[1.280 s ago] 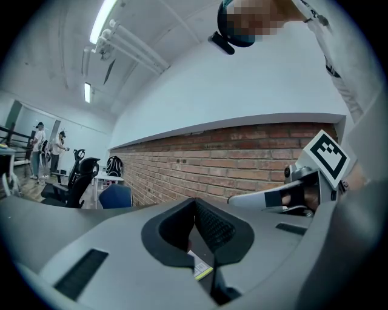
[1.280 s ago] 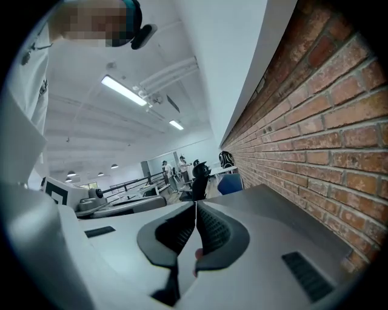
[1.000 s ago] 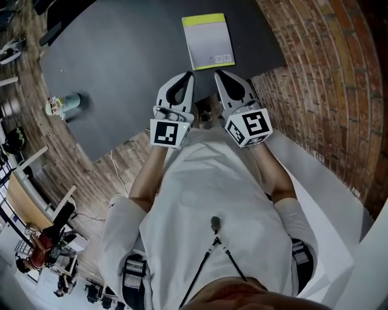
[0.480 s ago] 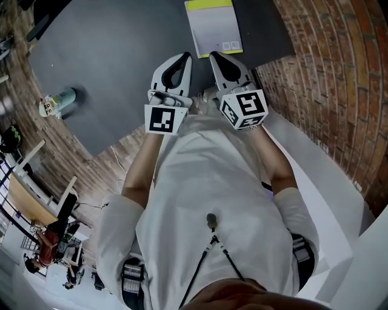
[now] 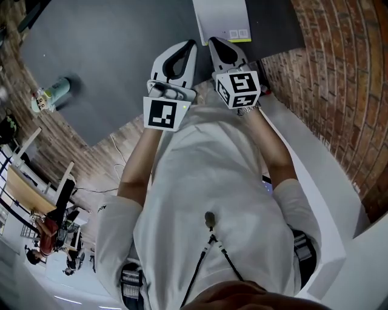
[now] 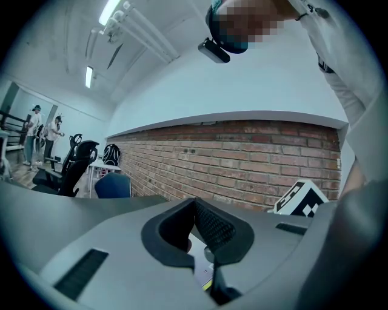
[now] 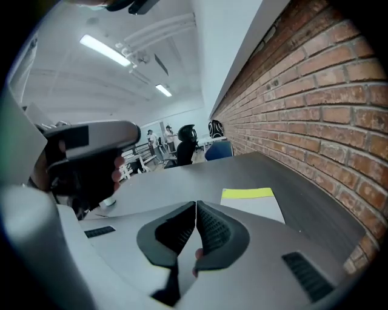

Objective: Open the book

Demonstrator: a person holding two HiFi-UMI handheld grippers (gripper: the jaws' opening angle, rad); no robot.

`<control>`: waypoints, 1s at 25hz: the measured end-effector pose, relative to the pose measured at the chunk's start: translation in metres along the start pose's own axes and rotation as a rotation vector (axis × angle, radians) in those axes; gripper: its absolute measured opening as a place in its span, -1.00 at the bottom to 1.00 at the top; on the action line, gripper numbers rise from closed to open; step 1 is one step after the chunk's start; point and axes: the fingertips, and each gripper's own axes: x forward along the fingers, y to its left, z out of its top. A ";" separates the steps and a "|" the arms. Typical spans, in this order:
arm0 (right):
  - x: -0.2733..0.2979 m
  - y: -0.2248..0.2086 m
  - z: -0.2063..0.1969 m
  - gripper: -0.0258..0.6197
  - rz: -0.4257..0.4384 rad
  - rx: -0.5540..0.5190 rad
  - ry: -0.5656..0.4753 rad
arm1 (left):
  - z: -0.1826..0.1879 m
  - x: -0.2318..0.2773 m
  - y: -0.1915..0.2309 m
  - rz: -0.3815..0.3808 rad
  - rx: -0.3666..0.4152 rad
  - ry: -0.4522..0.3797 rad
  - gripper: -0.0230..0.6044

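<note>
The book (image 5: 221,17) lies closed on the dark grey table (image 5: 115,54), at the top edge of the head view, grey cover up. In the right gripper view the book (image 7: 254,206) shows a yellow-green strip along its far edge. My left gripper (image 5: 191,45) and right gripper (image 5: 212,41) sit side by side just short of the book's near edge, neither touching it. Both are shut with nothing between the pads. In its own view the left gripper (image 6: 195,201) points level at the brick wall. In its own view the right gripper (image 7: 196,203) tilts down toward the book.
A small teal bottle (image 5: 51,94) stands at the table's left. A brick wall (image 5: 339,66) and a white ledge (image 5: 315,163) run along the right. Chairs (image 6: 76,166) and people (image 6: 45,130) are far off in the room.
Both grippers have moved forward toward the book, the right one sinking more. The book has slid to the top edge of the head view.
</note>
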 end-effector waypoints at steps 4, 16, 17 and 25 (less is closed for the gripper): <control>0.021 -0.008 -0.024 -0.81 -0.018 0.008 0.058 | -0.008 0.003 0.008 0.003 -0.007 0.015 -0.85; 0.059 -0.025 -0.077 -0.81 -0.040 0.023 0.187 | -0.022 0.007 0.019 0.026 -0.013 0.028 -0.85; 0.061 -0.026 -0.082 -0.81 -0.045 0.023 0.199 | -0.023 0.006 0.017 0.027 -0.015 0.028 -0.86; 0.075 -0.026 -0.107 -0.63 -0.037 0.024 0.285 | -0.027 -0.001 0.008 0.037 -0.017 0.037 -0.86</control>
